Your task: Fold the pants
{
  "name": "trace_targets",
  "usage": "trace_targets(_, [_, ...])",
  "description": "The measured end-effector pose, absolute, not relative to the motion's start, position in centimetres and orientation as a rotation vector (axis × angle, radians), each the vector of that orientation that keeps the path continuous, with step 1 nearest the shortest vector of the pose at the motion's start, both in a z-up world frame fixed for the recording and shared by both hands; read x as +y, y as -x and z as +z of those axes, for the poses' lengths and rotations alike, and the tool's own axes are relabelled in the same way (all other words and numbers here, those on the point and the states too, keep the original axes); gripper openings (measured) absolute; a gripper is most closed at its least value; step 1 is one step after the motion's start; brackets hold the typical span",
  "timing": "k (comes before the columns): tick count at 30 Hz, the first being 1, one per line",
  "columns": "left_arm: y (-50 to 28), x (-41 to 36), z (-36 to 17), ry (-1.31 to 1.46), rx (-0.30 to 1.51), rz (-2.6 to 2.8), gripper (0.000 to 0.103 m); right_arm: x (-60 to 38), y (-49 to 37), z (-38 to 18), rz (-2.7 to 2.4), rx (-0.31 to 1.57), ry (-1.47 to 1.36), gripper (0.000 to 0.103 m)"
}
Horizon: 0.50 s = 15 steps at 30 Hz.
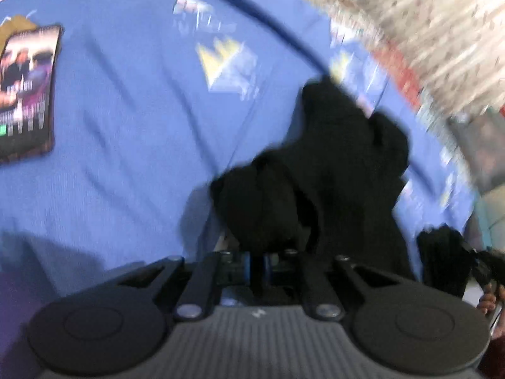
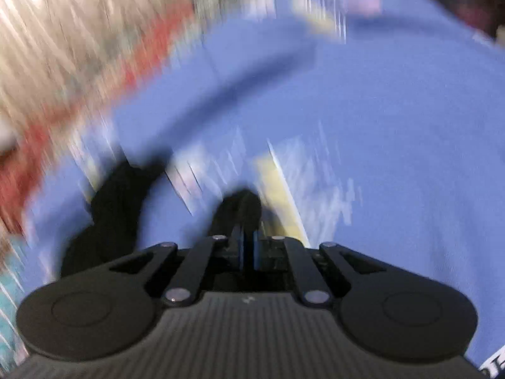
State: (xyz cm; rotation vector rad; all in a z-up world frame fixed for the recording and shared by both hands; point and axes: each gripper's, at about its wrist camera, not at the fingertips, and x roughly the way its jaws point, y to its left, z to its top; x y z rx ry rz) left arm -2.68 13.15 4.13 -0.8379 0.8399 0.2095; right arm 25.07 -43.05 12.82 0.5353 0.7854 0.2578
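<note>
Crumpled black fabric pants (image 1: 331, 164): plain black, no print visible. Periwinkle-blue bed sheet (image 1: 126, 126) under the pants: scattered yellow crown motifs with white and pinkish print, blurred. Left of the pants on the sheet, a dark rectangular printed card (image 1: 26, 91): brown border, purple, orange and white picture, small green patch at its lower edge. Beyond the sheet's far edge, floor covering (image 1: 442, 31): beige with red band, speckled, motion-blurred. Gripper pads (image 2: 256, 249): blue on black linkages, grey ribbed body.
</note>
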Motion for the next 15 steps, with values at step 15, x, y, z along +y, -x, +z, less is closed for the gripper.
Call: trace_targets(15, [3.7, 14.7, 8.1, 0.817, 0.747, 0.178, 0.007, -55.7, -13.1, 16.9, -0.016, 0.440, -0.698, 0.006])
